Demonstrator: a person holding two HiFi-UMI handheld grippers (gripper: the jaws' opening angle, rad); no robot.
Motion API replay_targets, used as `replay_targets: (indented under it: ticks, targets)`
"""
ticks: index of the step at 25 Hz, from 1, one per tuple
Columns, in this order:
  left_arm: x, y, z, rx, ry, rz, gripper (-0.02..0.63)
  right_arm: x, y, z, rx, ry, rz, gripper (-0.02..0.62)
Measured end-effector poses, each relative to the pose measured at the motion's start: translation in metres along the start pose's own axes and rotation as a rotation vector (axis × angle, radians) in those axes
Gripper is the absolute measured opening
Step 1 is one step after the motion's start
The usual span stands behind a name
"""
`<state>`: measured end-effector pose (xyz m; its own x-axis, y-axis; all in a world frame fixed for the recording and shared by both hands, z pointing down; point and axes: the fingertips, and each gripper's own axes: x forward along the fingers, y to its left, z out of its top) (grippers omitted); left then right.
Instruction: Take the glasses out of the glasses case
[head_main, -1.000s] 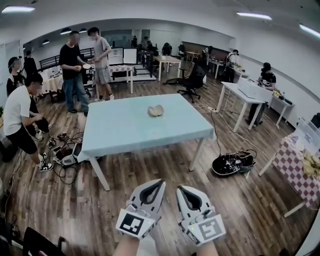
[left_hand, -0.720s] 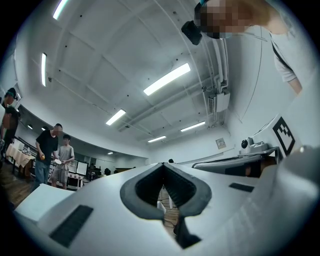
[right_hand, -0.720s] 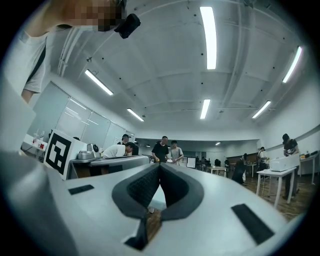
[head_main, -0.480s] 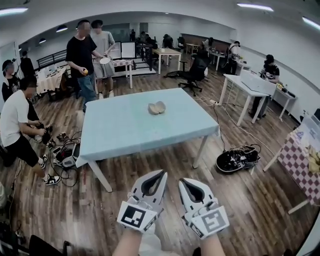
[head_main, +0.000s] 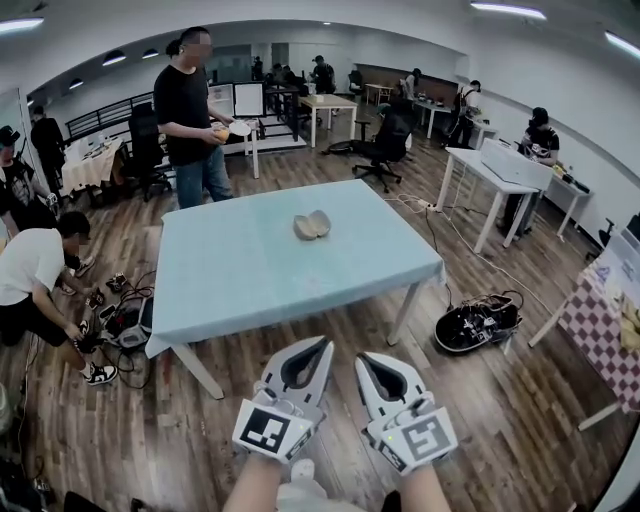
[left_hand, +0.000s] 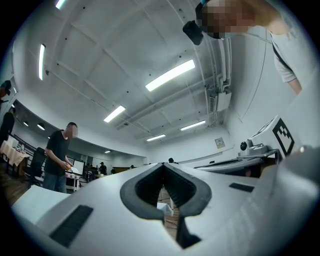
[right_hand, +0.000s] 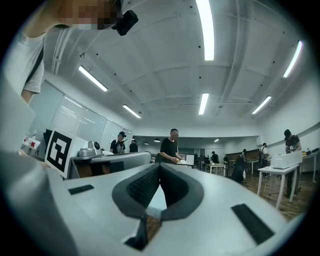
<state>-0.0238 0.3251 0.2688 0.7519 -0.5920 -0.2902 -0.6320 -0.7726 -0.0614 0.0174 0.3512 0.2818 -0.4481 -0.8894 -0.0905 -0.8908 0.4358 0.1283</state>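
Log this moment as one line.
left gripper: shut, empty | right gripper: shut, empty | glasses case: on table, untouched | both grippers short of table

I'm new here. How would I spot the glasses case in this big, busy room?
Find the large pale blue table standing in the middle of the room. The glasses case lies on its far half, roughly midway across. It is a small beige thing with two rounded lobes side by side, and it is the only thing on that tabletop.
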Motion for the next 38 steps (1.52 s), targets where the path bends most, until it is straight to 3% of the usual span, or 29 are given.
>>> replay_targets:
  ticks: [20,38]
  targets:
    - [0.060,0.112,-0.032,-0.014,0.009,-0.028,0.008,0.124,-0.036,-0.025,-0.001,0.025,-0.033,0.003]
    - [0.092,0.148,-0.059,-0.019,0.037,-0.027,0.008,0.164,-0.066,-0.048,0.021,0.037,-0.042,0.003]
